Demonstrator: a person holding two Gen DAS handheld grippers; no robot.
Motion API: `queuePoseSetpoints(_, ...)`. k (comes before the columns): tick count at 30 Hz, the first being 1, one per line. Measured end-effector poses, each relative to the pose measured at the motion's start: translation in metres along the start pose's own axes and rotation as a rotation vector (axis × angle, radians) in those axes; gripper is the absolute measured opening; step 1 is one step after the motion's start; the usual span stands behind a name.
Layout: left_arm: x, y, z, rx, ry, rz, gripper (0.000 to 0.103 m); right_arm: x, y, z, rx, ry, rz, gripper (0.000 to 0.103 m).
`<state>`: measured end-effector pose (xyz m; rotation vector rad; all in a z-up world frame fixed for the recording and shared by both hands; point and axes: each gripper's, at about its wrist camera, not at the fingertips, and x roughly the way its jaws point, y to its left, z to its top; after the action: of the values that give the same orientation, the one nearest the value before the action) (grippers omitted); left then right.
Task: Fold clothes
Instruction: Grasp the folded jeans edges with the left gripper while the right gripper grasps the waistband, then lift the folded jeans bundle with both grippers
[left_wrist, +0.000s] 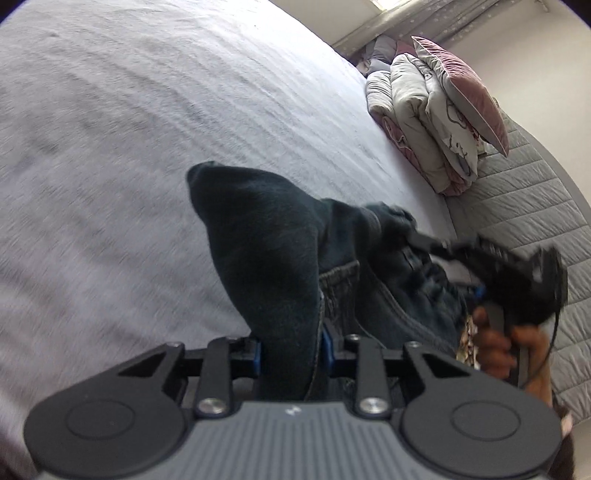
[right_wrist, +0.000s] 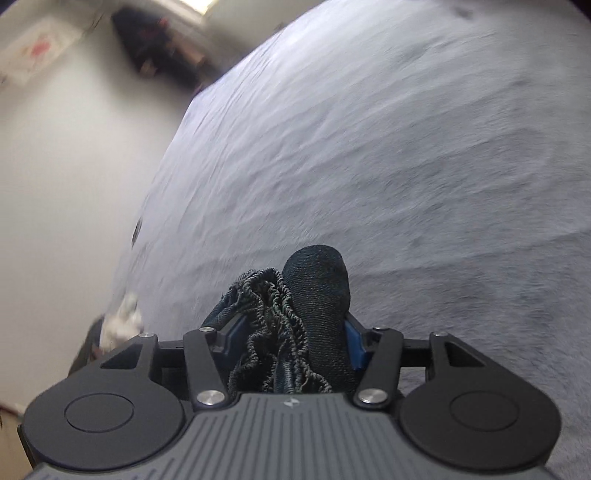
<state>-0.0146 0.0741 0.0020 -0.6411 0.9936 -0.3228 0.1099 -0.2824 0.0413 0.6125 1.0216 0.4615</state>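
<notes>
A dark blue denim garment (left_wrist: 266, 243) hangs lifted above the pale lilac bed sheet (left_wrist: 129, 147). My left gripper (left_wrist: 291, 350) is shut on a thick fold of it, the blue pads pressing either side. In the same view my right gripper (left_wrist: 413, 236) bites into the cloth further right, carried by a hand (left_wrist: 495, 347). In the right wrist view, my right gripper (right_wrist: 295, 339) is shut on the garment's bunched elastic edge (right_wrist: 273, 314) and a rolled denim fold (right_wrist: 321, 284). The garment's lower part is hidden under both grippers.
A folded grey and pink duvet (left_wrist: 417, 122) with a pink pillow (left_wrist: 465, 88) lies at the bed's far right, beside a grey quilted cover (left_wrist: 524, 206). In the right wrist view, a white wall (right_wrist: 74, 166) borders the sheet (right_wrist: 406, 147), with something small and white (right_wrist: 122, 325) at the edge.
</notes>
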Motion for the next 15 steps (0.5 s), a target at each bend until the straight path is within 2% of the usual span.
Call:
queuePoseSetpoints(3, -0.010, 0.007, -0.015, -0.015, -0.005, 0.012, 0.029, 0.015, 0.009, -0.007, -0.043, 0.043, 0.012, 0.057)
queuePoseSetpoints(6, -0.010, 0.014, -0.024, 0.016, -0.007, 0.047, 0.030, 0.031, 0.014, -0.013, -0.075, 0.069, 0.015, 0.058)
queuePoseSetpoints(11, -0.001, 0.030, -0.018, 0.013, 0.027, 0.079, 0.036, 0.045, 0.008, -0.016, -0.067, 0.049, -0.027, 0.064)
queuePoseSetpoints(15, -0.011, 0.024, -0.013, 0.101, 0.052, 0.100, 0.044, 0.033, 0.010, -0.016, -0.091, -0.015, -0.092, 0.067)
